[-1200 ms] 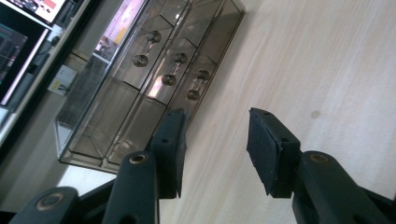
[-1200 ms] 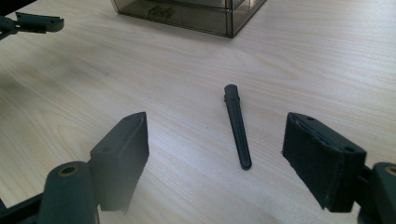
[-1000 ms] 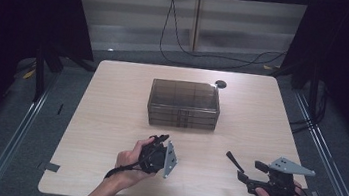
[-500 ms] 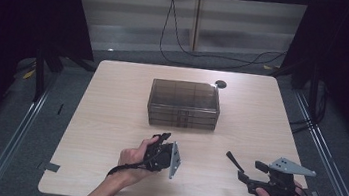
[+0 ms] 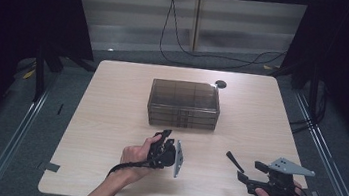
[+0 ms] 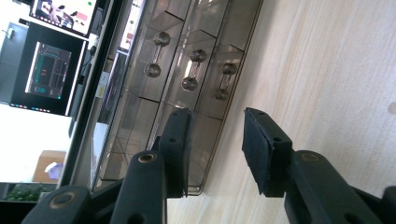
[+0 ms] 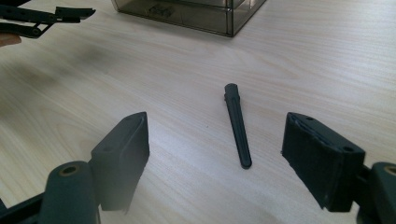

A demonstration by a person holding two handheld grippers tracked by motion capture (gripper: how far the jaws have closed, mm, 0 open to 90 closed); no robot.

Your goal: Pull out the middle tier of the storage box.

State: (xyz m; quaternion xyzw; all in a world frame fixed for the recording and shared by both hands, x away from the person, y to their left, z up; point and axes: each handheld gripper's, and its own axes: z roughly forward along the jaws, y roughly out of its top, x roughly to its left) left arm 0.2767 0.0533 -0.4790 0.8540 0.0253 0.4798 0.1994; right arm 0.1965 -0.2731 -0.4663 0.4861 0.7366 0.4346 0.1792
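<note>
1. Centre of the pale wooden table (image 5: 109, 120): a smoky translucent plastic drawer box (image 5: 184, 104), three round-knobbed drawer fronts facing the person.
2. Just short of it: left gripper (image 6: 215, 149), rolled sideways, jaws partly parted around nothing, aimed at the drawers.
3. Near the right edge: right gripper (image 7: 215, 158), jaws wide apart, empty.
4. Lying flat just ahead of those jaws: slim black plastic stick (image 7: 237, 126).
</note>
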